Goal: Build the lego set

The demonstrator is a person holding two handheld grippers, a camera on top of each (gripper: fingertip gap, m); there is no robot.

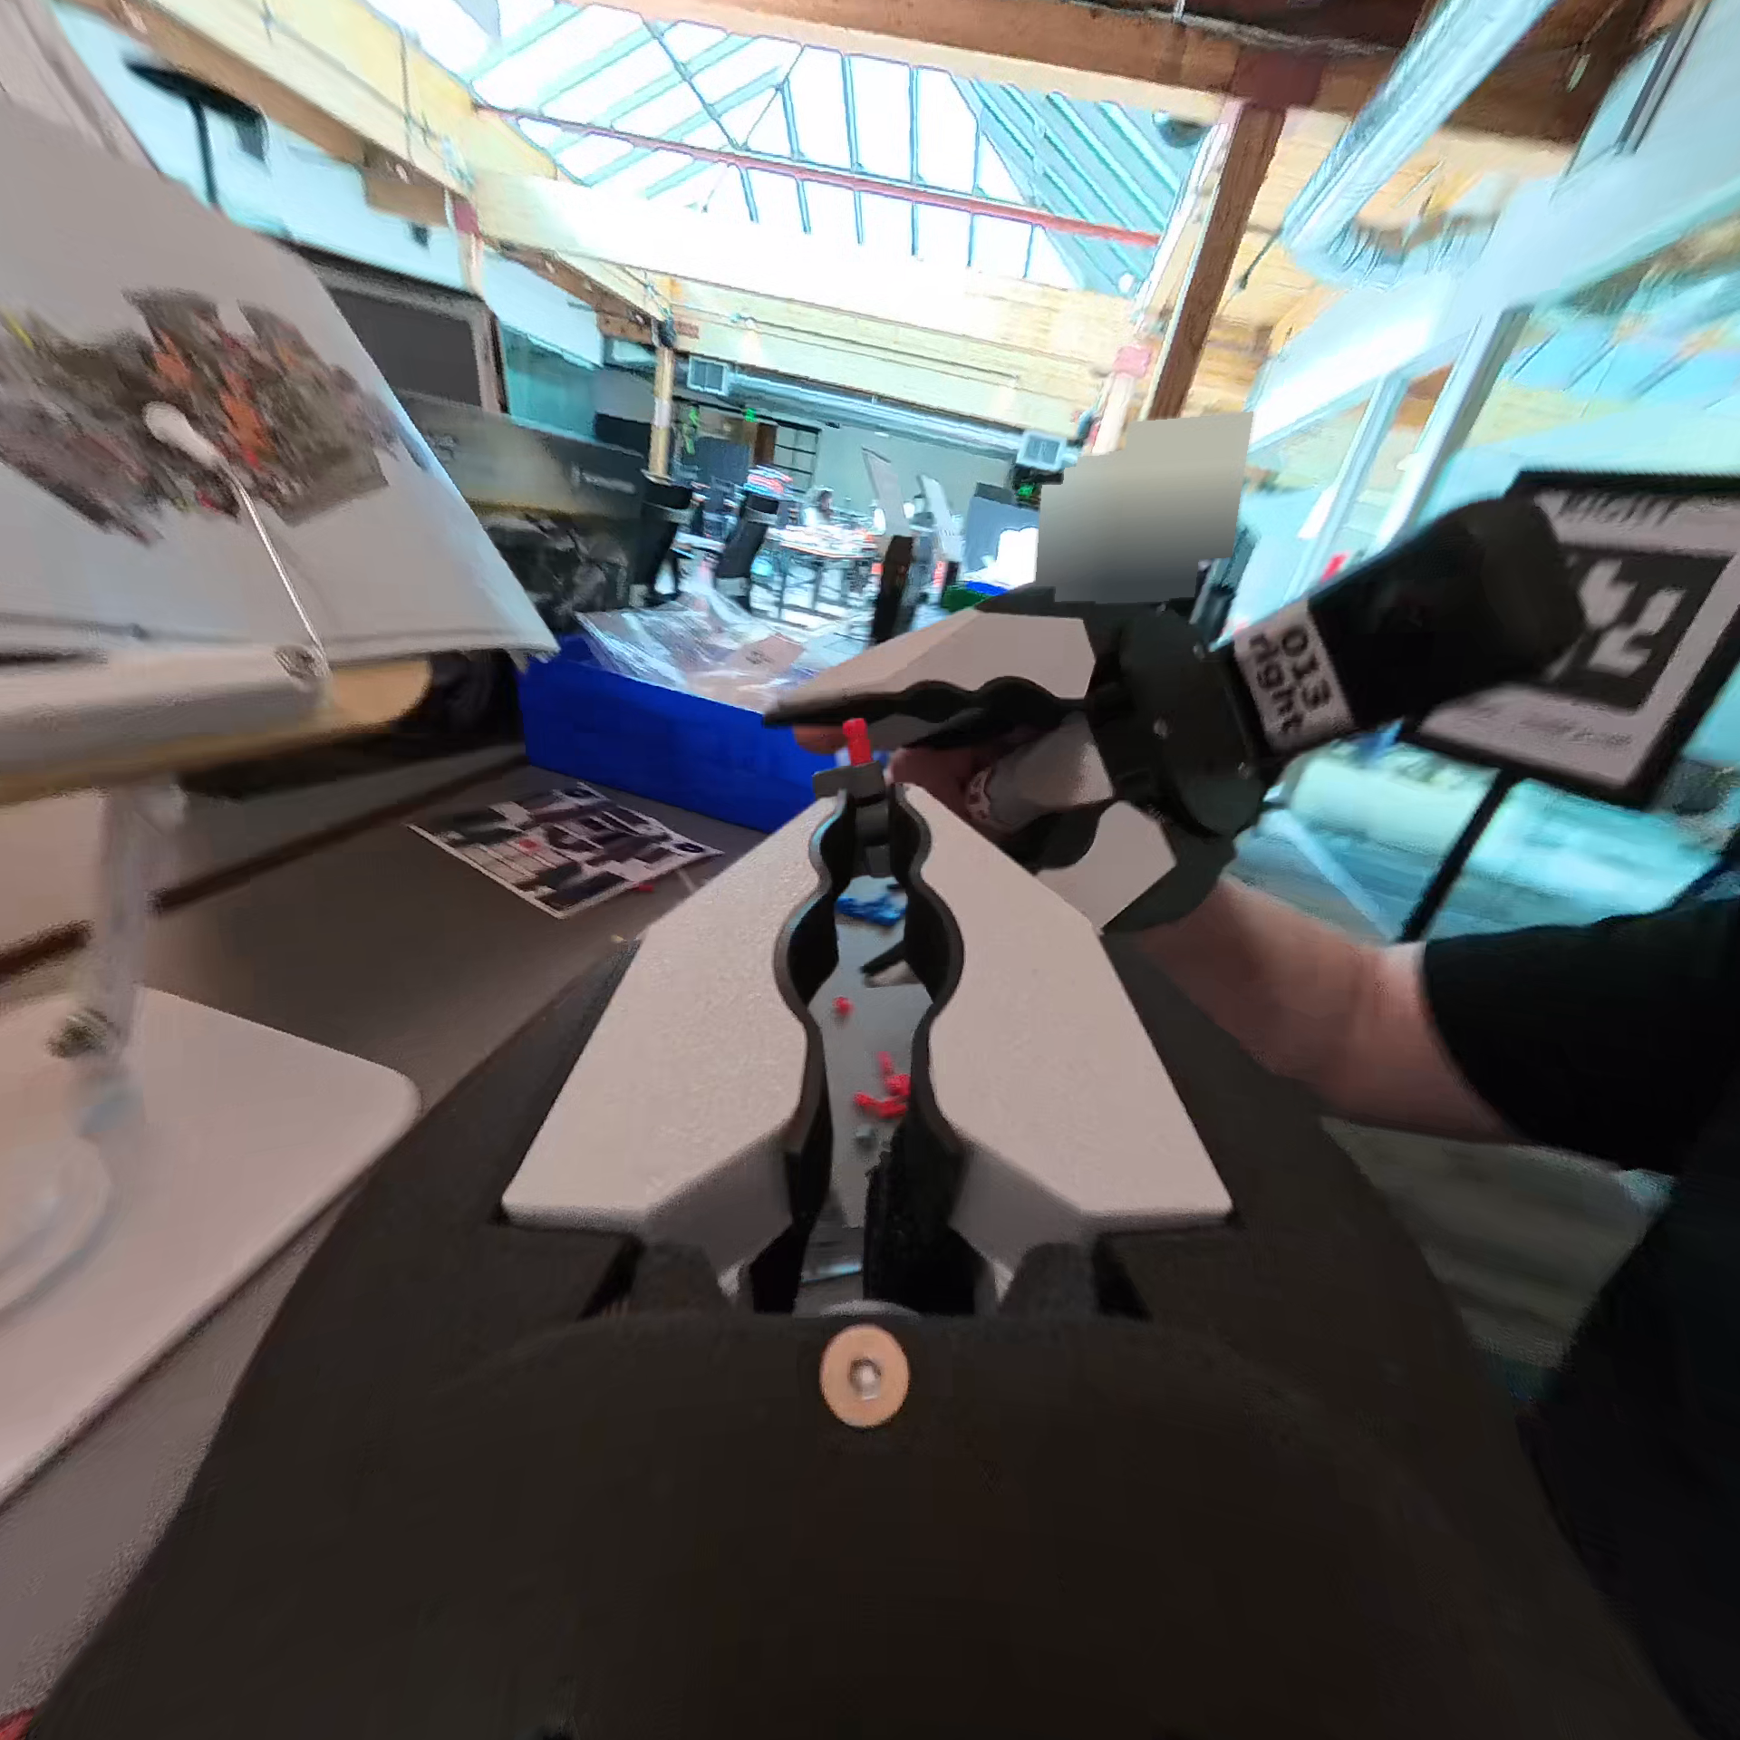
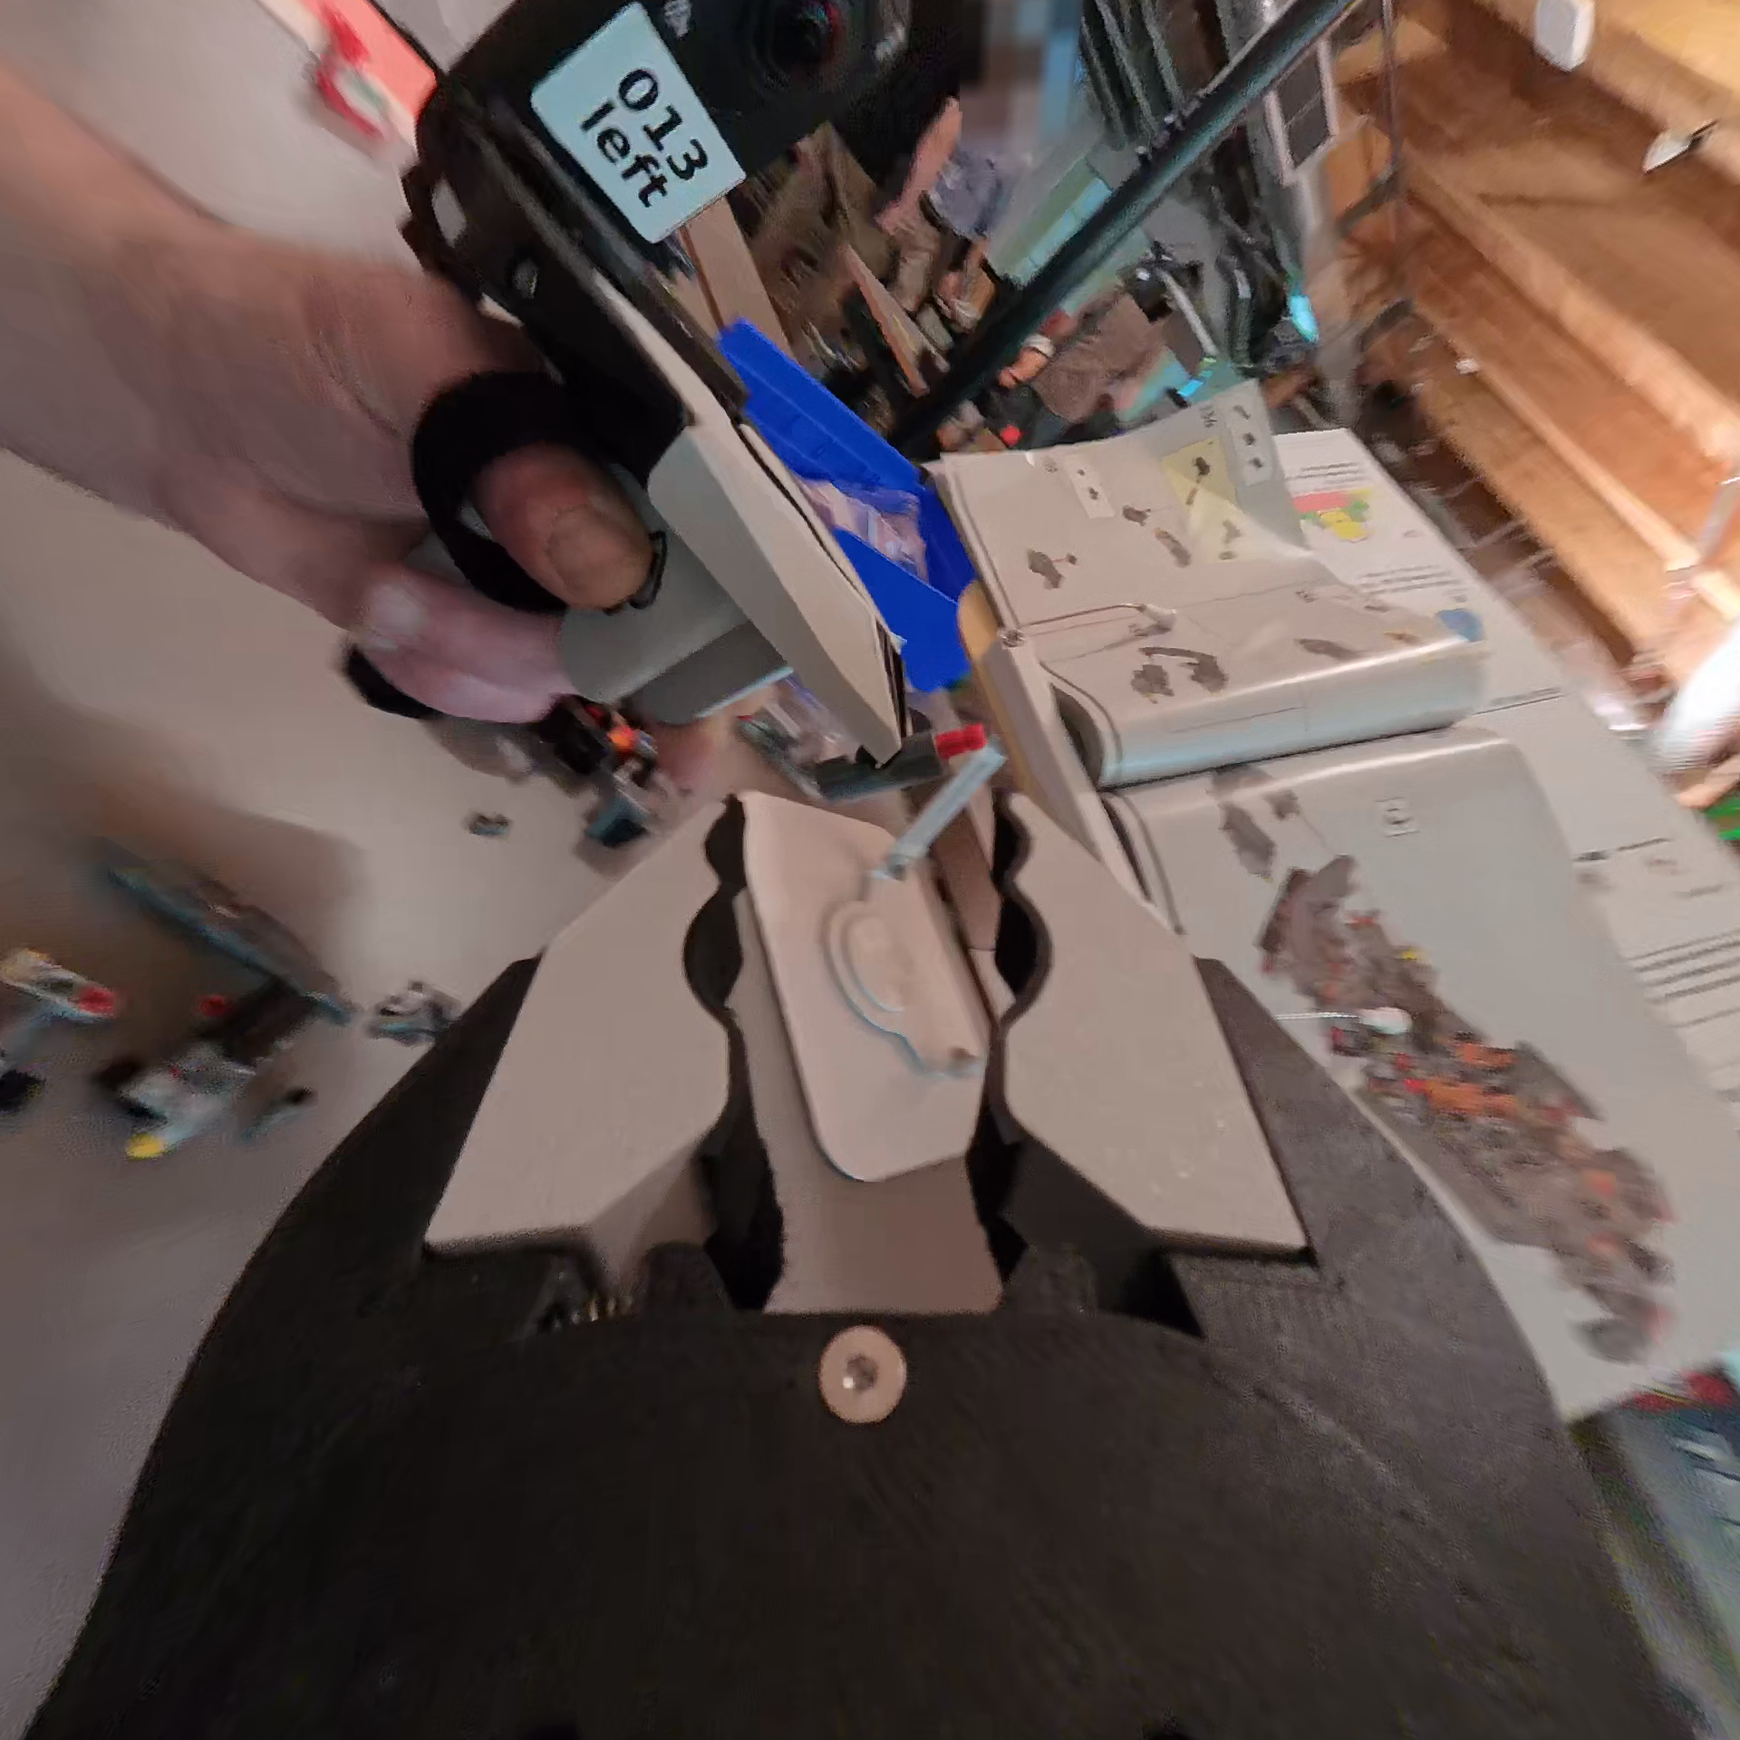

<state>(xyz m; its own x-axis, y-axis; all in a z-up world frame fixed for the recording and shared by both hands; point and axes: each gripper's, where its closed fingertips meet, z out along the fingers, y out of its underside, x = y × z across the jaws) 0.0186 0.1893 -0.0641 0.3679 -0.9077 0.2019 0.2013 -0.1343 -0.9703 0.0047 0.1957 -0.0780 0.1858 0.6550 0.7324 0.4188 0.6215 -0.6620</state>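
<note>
- The left gripper [image 1: 859, 791] has its fingers nearly together at the tips, pinched on a small dark grey piece [image 1: 852, 786] with a red peg [image 1: 856, 741] standing out of its top.
- In the right wrist view that same grey piece [image 2: 880, 774] shows at the left gripper's [image 2: 885, 744] tips, with the red peg [image 2: 960, 739] pointing toward the book stand.
- The right gripper [image 2: 871, 829] stands wide open with nothing in its grasp; its fingers [image 2: 621, 989] frame the white base [image 2: 876, 998] of the book stand.
- From the left wrist view, the right gripper [image 1: 829, 730] reaches in from the right of the red peg, its upper finger just above the peg; whether it touches the peg cannot be told.
- A hand [image 2: 311, 452] holds the left gripper, a finger through its black loop.
- An open booklet [image 1: 217, 471] rests on the stand, left of the red peg; a metal arm [image 1: 273, 555] holds its page down.
- A blue bin [image 1: 650, 734] sits behind the red peg, with clear plastic bags in it.
- A printed sheet [image 1: 565, 847] lies on the grey table [image 1: 377, 942], below and left of the peg.
- Loose red bits [image 1: 880, 1092] lie on the table under the left gripper.
- More small parts [image 2: 188, 1083] lie scattered on the table, far left of the stand's base, too blurred to make out.
</note>
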